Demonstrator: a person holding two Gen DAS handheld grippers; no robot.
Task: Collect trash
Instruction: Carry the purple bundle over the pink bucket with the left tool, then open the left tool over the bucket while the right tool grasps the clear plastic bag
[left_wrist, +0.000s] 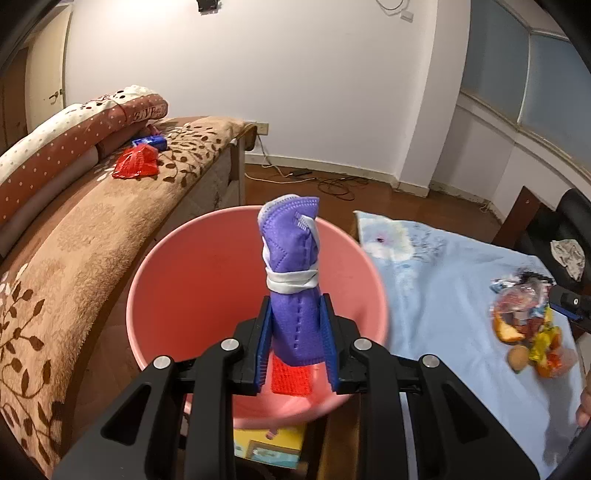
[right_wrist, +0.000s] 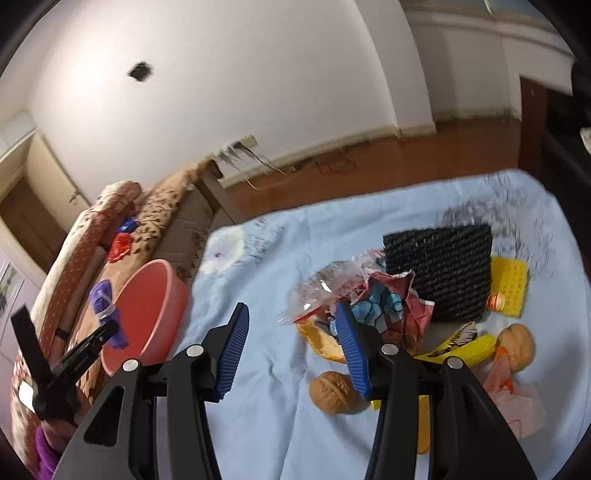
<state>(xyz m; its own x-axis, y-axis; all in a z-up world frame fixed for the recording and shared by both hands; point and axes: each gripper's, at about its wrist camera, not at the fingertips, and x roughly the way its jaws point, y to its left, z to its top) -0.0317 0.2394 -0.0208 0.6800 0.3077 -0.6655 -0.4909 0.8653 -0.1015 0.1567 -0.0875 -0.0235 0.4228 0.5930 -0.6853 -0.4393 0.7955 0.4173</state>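
Observation:
My left gripper (left_wrist: 294, 328) is shut on a rolled purple face mask (left_wrist: 291, 266), held upright over the mouth of a pink bin (left_wrist: 184, 280). The mask (right_wrist: 105, 314) and bin (right_wrist: 147, 310) also show at the left of the right wrist view. My right gripper (right_wrist: 291, 350) is open and empty, just above the blue tablecloth (right_wrist: 258, 424), with its right finger at the edge of a trash pile (right_wrist: 369, 299) of crumpled wrappers, clear plastic and orange peel. The pile also shows in the left wrist view (left_wrist: 528, 317).
Two walnuts (right_wrist: 332, 393) (right_wrist: 517, 345), a black mat (right_wrist: 439, 269), a yellow sponge (right_wrist: 509, 291) and a pink tissue (right_wrist: 517, 406) lie on the cloth. A sofa (left_wrist: 74, 240) left of the bin carries red (left_wrist: 136, 162) and blue (left_wrist: 151, 141) wrappers. A crumpled tissue (left_wrist: 569, 254) sits on a dark chair.

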